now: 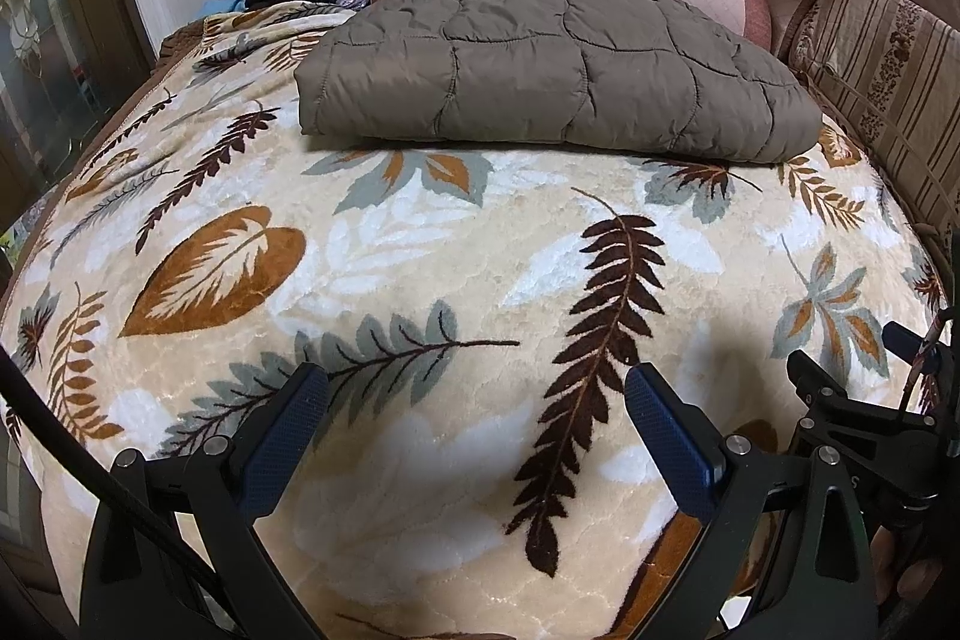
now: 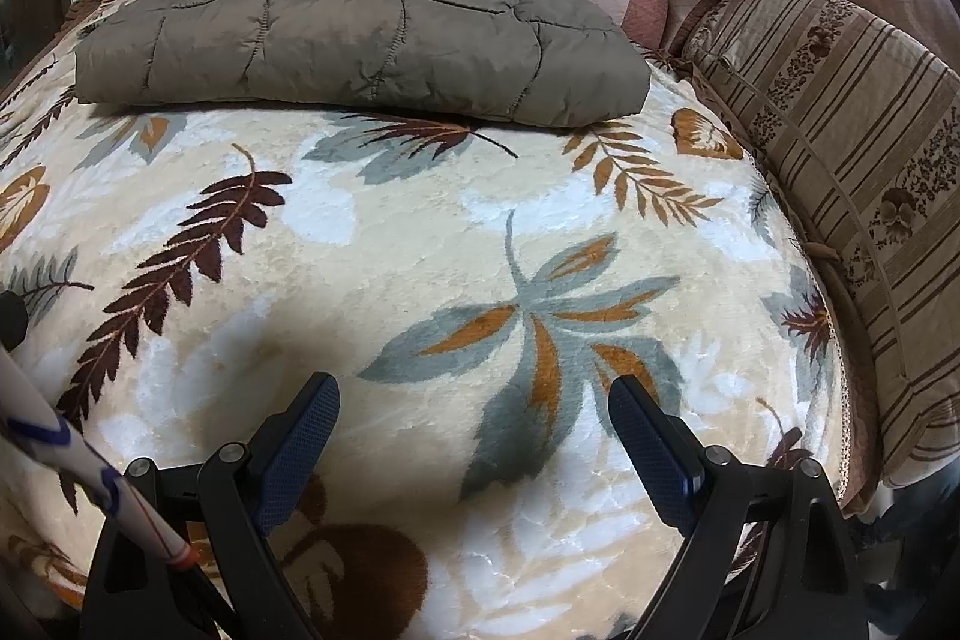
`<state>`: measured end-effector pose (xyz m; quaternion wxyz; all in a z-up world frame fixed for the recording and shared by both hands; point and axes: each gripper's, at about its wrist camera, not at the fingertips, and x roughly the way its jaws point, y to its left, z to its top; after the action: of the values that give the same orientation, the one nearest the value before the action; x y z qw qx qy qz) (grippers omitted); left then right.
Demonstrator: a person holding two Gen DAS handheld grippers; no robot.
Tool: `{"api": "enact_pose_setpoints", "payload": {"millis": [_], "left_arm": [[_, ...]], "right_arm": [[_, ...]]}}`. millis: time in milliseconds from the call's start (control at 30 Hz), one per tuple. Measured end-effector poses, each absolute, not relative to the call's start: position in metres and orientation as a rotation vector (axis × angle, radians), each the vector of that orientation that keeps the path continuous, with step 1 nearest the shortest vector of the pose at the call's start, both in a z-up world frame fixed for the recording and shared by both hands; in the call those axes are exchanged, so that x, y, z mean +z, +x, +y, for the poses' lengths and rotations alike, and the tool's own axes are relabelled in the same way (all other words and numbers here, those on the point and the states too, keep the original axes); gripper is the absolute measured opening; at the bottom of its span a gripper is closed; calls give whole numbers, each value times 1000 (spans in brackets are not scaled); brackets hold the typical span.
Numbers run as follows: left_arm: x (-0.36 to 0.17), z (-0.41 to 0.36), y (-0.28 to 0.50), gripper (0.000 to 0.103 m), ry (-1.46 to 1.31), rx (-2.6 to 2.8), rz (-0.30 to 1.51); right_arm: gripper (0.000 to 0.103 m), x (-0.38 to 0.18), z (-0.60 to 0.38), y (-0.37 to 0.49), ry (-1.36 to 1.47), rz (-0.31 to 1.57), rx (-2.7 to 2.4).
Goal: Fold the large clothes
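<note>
With both jaws spread wide and empty, left gripper point(image 1: 477, 403) and right gripper point(image 2: 474, 415) hover over the near leaf-print blanket point(image 1: 420, 256). One quilted brown garment point(image 1: 540, 58) lies folded at the far side. Judged nearly done: approach its near edge low, pinch both corners evenly. Counts: two grippers, one garment.

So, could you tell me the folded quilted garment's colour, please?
Taupe-brown folded quilted garment; right wrist view shows it best.

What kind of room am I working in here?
Likely a home living room or bedroom: a leaf-print blanket covers a couch or bed, striped floral cushions line its back and side, and a folded quilted jacket lies on it.
</note>
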<state>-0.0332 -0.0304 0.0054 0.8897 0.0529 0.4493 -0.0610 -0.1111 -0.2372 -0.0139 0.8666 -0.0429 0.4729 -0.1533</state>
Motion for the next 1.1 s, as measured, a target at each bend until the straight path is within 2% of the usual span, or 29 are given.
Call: {"api": "enact_pose_setpoints", "payload": {"millis": [1100], "left_arm": [[7, -26, -35, 99, 102, -114, 929]], "right_arm": [[94, -10, -234, -115, -62, 968, -283]]}}
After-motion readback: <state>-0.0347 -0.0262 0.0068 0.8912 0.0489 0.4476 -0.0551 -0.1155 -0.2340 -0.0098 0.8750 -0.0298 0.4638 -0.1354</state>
